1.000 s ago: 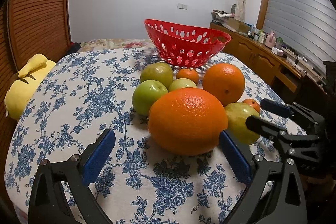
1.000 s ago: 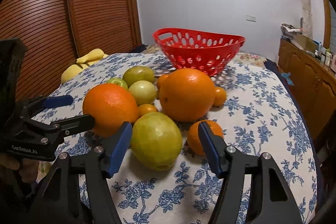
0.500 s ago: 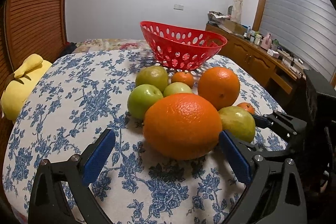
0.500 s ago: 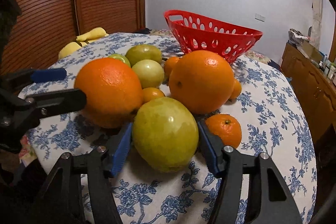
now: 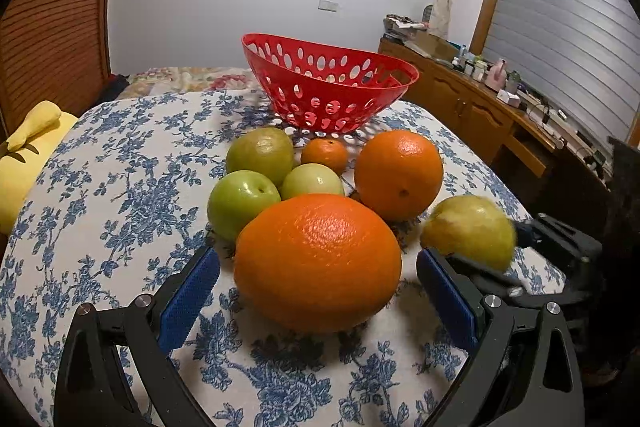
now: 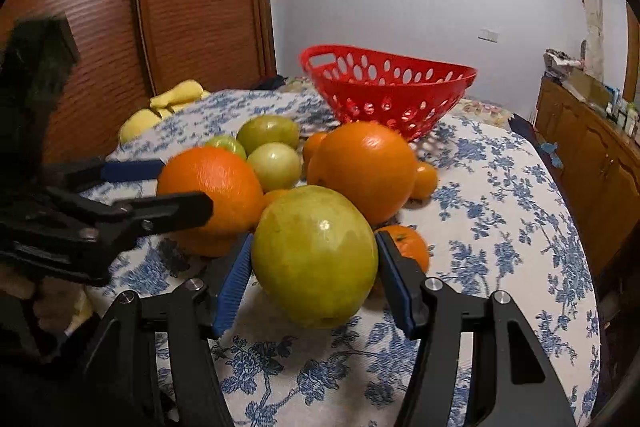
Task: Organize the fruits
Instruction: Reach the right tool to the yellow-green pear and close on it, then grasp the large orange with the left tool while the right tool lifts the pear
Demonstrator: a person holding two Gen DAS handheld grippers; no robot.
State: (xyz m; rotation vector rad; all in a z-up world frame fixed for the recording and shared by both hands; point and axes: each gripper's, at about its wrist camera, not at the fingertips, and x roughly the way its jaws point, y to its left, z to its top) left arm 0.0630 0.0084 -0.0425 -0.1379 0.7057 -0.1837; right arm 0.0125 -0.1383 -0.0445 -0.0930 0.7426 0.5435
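Note:
A pile of fruit lies on the floral tablecloth in front of a red perforated basket, which is empty as far as I see. My left gripper is open, its blue pads on either side of a big orange without touching it. My right gripper is shut on a yellow-green pear-like fruit, held just above the cloth; it shows blurred in the left wrist view. A second big orange, green apples and small tangerines lie behind.
A yellow plush toy sits at the table's left edge. A wooden sideboard with clutter runs along the right wall. A small tangerine lies just right of my right gripper. Slatted wooden doors stand at left.
My right gripper has closed on the yellow-green fruit and lifted it slightly. My left gripper has moved a little closer around the big orange, still open.

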